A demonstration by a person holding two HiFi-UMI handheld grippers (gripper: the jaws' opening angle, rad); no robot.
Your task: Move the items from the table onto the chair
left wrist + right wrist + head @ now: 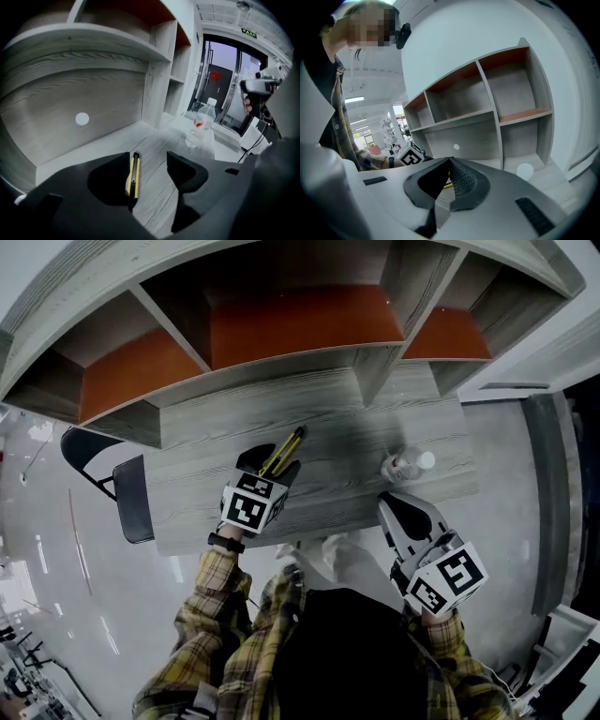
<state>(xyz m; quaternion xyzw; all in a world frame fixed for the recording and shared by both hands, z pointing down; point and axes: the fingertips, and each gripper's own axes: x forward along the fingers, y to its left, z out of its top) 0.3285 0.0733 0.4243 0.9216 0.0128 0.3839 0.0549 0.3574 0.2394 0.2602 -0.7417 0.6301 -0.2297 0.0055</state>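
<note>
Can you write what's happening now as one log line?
left gripper: open, knife between jaws | right gripper: shut, empty | bottle: on table

Yellow and black utility knife (281,453) (133,174) lying flat on the grey wooden table (347,418), clear white-capped bottle (405,465) (200,125) upright well to its right, dark chair (132,499) at the table's left end

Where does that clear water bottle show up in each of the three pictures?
Head view: bottle right of centre, on the table.
Left gripper view: bottle upper right of centre, standing upright.
Right gripper view: not in it.
Shared landmark: the shelf unit with orange panels.
</note>
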